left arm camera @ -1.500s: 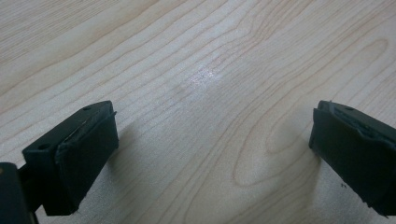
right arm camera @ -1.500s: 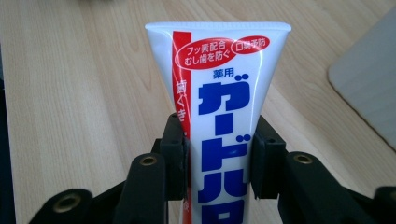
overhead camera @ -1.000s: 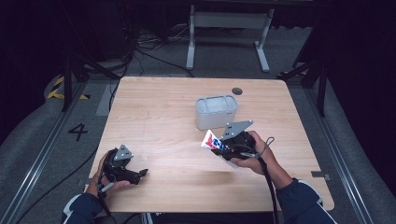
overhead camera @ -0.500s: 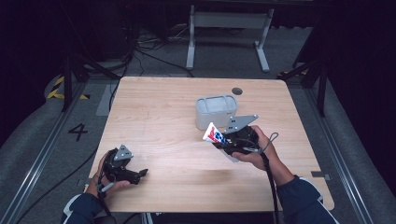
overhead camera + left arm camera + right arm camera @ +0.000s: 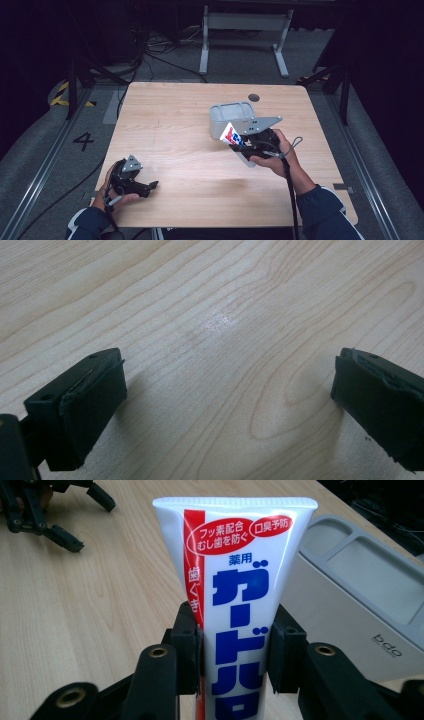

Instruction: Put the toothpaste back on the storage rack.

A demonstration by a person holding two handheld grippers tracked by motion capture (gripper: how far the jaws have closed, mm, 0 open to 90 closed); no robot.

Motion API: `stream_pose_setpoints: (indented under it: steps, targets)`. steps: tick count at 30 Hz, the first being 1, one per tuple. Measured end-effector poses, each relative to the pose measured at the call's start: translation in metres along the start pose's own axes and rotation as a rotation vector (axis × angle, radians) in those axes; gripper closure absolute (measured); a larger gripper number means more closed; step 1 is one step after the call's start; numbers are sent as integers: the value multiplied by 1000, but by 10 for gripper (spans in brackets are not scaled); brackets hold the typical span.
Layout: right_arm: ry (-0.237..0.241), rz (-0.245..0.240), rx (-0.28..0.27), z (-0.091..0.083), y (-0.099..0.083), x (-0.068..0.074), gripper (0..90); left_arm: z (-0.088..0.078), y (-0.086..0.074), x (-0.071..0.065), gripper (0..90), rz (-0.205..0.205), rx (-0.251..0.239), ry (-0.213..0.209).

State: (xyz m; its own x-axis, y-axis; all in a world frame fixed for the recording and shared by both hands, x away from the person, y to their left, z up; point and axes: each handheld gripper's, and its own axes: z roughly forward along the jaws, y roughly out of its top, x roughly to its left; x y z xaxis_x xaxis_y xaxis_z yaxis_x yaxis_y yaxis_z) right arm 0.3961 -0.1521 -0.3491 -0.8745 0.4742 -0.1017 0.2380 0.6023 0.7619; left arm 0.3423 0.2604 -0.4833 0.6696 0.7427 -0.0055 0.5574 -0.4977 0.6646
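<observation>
Toothpaste tube (image 5: 240, 605), clamped in the right gripper (image 5: 245, 142), points its crimped end toward the grey container (image 5: 231, 118) just beside it; the left gripper (image 5: 147, 187) rests jaws apart on open table (image 5: 175, 125).

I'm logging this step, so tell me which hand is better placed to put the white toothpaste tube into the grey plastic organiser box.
Right. The right gripper is clamped on the white toothpaste tube beside the grey plastic organiser box. The left gripper rests open and empty at the wooden table's near-left edge.
</observation>
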Motion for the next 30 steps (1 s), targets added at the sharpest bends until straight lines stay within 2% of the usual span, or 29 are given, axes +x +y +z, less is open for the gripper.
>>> stream_pose_setpoints:
  steps: [5,9,11,21,26,30]
  targets:
    - [-26,19,-22,-3,4,-8,643,0,0,1,17,10,0,2]
    - [-23,22,-36,-3,8,-11,643,0,0,0,17,1,1,0]
    - [-26,20,-39,-3,8,-11,643,0,0,1,17,11,1,3]
    - [-42,19,-85,-8,24,-19,643,0,0,1,17,10,1,3]
    - [-51,34,-110,-10,30,-27,643,0,0,1,17,10,2,4]
    - [-76,44,-124,-12,36,-35,642,0,0,0,17,1,0,0]
